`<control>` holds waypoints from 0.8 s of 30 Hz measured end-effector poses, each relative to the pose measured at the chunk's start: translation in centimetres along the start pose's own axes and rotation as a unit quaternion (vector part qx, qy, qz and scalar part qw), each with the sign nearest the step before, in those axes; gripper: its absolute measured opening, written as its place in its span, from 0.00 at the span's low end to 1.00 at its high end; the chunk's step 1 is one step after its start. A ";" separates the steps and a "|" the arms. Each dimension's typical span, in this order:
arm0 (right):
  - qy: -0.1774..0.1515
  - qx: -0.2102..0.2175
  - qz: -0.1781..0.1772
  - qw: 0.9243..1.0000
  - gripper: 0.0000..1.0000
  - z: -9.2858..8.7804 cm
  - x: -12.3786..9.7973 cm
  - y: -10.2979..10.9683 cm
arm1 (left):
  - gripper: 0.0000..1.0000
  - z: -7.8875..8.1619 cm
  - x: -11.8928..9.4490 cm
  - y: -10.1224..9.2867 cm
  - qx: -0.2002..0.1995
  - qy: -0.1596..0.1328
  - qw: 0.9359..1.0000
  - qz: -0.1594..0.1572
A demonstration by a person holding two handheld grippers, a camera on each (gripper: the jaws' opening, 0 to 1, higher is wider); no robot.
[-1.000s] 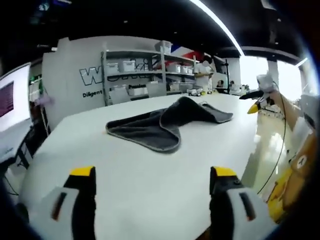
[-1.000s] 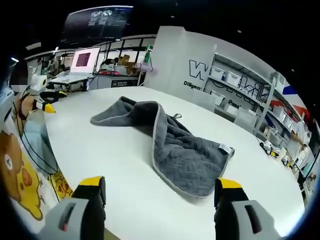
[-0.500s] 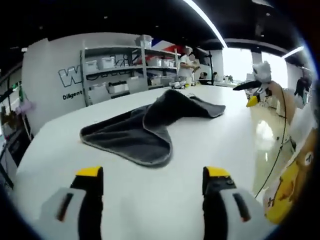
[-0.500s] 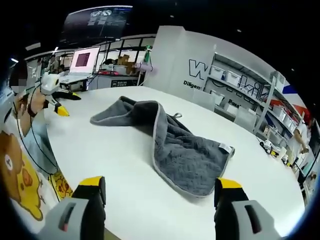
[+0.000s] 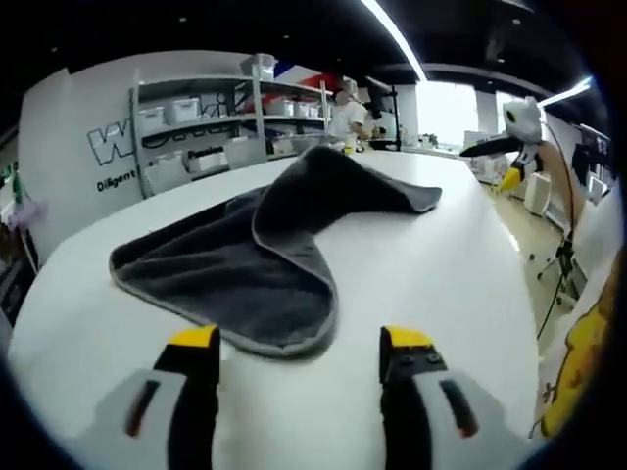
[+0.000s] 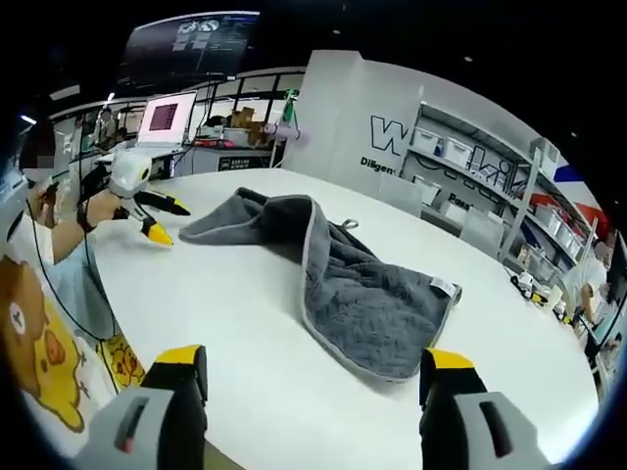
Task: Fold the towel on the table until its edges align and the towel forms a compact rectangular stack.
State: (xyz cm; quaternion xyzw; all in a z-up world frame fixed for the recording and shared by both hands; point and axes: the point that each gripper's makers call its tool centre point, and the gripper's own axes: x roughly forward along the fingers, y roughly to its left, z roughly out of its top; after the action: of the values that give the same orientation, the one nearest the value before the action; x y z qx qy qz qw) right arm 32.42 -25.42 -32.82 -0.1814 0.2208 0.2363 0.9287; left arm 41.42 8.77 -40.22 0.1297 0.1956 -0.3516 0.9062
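The grey towel (image 5: 250, 250) (image 6: 338, 279) lay crumpled and partly folded over itself on the white bench (image 5: 431, 264) (image 6: 225, 323), one rounded corner just ahead of the left hand-held gripper (image 5: 299, 345), whose jaws stood apart and grasped nothing. The right hand-held gripper (image 6: 309, 367) hovered over the bench edge, jaws likewise released, with a tagged towel corner near its right jaw. In the right gripper view, the left hand-held gripper (image 6: 155, 217) appeared near the towel's far end. Shelving (image 6: 490, 186) with bins stood beyond.
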 end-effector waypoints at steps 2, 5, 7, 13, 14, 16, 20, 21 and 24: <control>0.000 0.002 -0.002 1.000 0.94 -0.1 -0.1 -0.2 | 0.65 -0.1 0.3 0.1 0.000 0.002 1.000 0.000; -0.001 0.004 -0.004 1.000 0.93 -0.2 -0.1 -0.5 | 0.59 -0.2 0.7 0.1 0.000 0.003 1.000 -0.001; -0.001 0.005 -0.004 1.000 0.93 -0.2 -0.1 -0.5 | 0.54 -0.1 0.9 0.2 -0.002 0.000 1.000 -0.001; 0.000 0.005 -0.002 1.000 0.93 -0.4 -0.1 -0.5 | 0.38 0.1 1.3 0.6 -0.011 -0.005 1.000 -0.006; 0.000 0.005 -0.002 1.000 0.93 -0.4 -0.1 -0.5 | 0.35 0.0 1.2 0.6 -0.015 -0.006 1.000 -0.007; 0.000 0.006 -0.003 1.000 0.93 -0.4 -0.1 -0.6 | 0.27 0.1 1.0 0.8 -0.020 -0.008 1.000 -0.008; -0.001 0.007 -0.004 1.000 0.93 -0.4 -0.1 -0.7 | 0.12 0.1 0.8 0.5 -0.025 -0.010 1.000 -0.015; -0.001 0.007 -0.003 1.000 0.93 -0.4 -0.1 -0.7 | 0.09 0.1 0.6 0.4 -0.025 -0.010 0.999 -0.018; 0.000 0.007 -0.002 1.000 0.93 -0.4 0.0 -0.6 | 0.05 0.0 0.1 0.7 -0.023 -0.010 1.000 -0.016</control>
State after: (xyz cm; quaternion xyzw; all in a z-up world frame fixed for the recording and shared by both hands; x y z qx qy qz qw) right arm 32.58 -26.09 -33.04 -0.1755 0.2216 0.2332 0.9304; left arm 42.00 9.22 -40.18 0.1027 0.1967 -0.3629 0.9050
